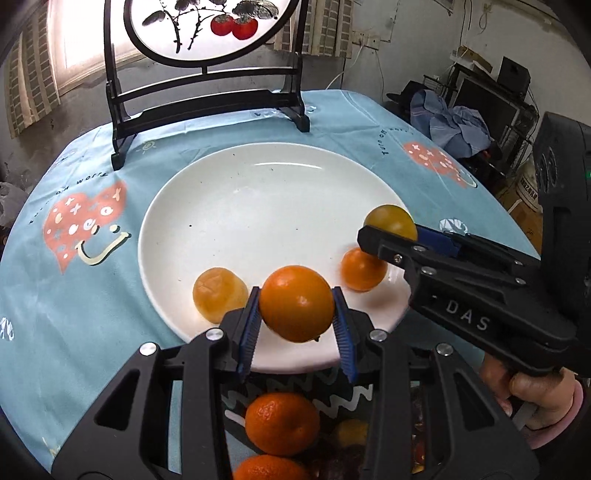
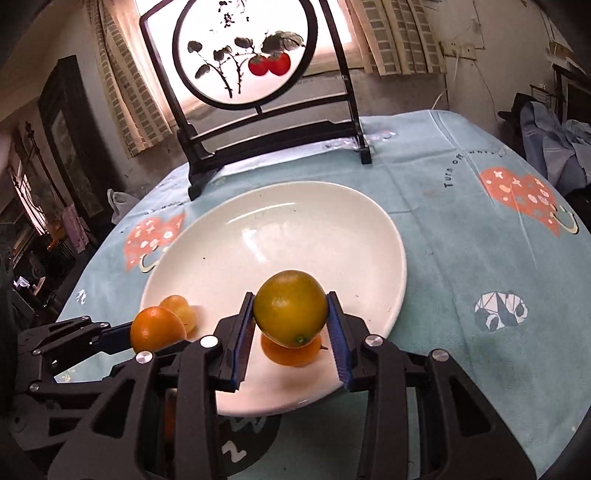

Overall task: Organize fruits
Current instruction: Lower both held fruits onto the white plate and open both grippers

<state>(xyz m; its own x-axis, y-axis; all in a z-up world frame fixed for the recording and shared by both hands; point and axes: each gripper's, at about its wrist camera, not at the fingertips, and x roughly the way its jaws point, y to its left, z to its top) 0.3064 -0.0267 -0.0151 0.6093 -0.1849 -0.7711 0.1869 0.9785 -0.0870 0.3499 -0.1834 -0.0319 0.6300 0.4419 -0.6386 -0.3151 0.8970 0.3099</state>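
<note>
Left claw (image 1: 297, 306) clamped on round bright orange fruit (image 1: 296, 302), above near rim of round white ceramic plate (image 1: 258, 192). Right claw (image 2: 291, 314) clamped on round yellow-green citrus (image 2: 290, 308), above same plate.

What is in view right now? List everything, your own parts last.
Plate: one, white, centre of the table.
Fruits on plate: two; pale yellow-orange one at the near-left rim, orange one at the near-right.
Orange fruit: one, gripped over the plate's near edge.
Yellow-green fruit: one, gripped above the plate.
Tangerines: at least two, orange, below the left gripper.
Tablecloth: one, light blue, patterned.
Painted screen: one, black frame, behind the plate.
Left gripper: jaws closed on the orange fruit.
Right gripper: jaws closed on the yellow-green fruit.
Hand: holds the right gripper.
</note>
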